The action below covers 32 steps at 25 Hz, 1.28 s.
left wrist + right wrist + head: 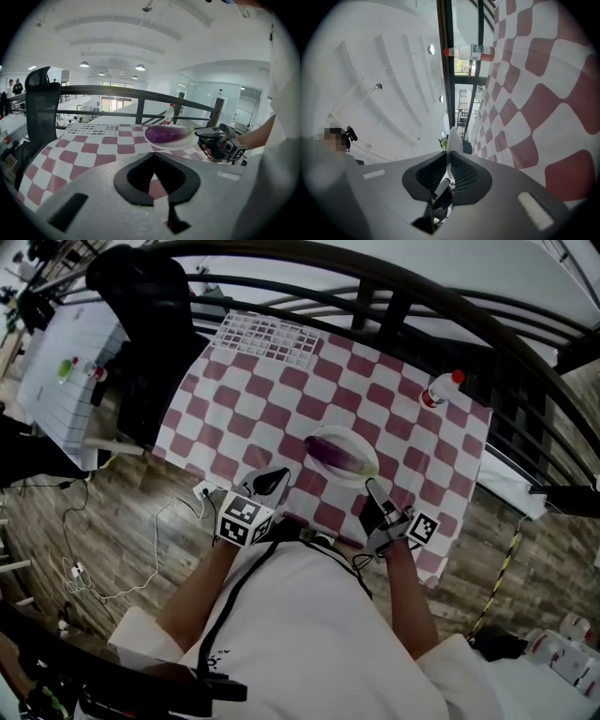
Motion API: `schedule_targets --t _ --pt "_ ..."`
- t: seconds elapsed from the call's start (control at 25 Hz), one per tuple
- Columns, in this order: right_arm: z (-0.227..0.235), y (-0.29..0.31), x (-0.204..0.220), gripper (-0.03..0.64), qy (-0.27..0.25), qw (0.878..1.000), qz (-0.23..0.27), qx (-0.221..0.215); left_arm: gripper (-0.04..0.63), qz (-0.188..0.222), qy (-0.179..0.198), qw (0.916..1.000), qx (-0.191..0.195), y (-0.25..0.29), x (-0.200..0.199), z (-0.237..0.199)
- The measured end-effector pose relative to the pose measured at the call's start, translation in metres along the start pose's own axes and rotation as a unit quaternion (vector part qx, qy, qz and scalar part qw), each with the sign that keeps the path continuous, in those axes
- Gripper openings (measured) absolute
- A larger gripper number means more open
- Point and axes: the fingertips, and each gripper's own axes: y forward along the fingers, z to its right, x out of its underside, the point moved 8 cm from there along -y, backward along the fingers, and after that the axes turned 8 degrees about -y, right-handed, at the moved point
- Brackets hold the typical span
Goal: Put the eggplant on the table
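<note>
**Over the checked table: one eggplant in one plate, held at the rim**

Beside the table's far-left corner stands one black office chair (141,296) with a tall mesh back. Just right of it, a single white wire rack (267,337), a flat grid of small squares, lies on the far edge of the table (375,395), which is rectangular and covered with a cloth of red and white checks.

Nearer the person, the left gripper (272,480) hovers over the table's near edge, its two black jaws brought together with nothing between them. It carries a cube with square markers.

At the middle sits the only container, one round, shallow white plate (358,440). It holds a single eggplant (328,454), oblong, glossy and purple, lying on its side. The eggplant rests in the plate, not on the cloth.

The right gripper (374,491) is turned on its side, and its ribbed jaws are pinched on the plate's thin near rim. Whether the plate's base touches the cloth I cannot tell.

Far right, one clear plastic bottle (441,390) with a red cap and red label stands near the table's edge, well apart from the plate.
</note>
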Motion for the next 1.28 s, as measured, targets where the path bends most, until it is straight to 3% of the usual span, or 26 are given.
schedule_targets --t 0.32,1.28 --pt "0.039 0.013 0.001 0.038 0.001 1.000 -0.002 0.009 0.002 -0.026 -0.007 0.9996 -0.005 0.012 0.006 -0.016" --pt "0.105 0.070 0.001 0.038 0.015 0.998 -0.042 0.035 0.002 -0.039 -0.006 0.9992 -0.012 0.018 0.001 -0.050"
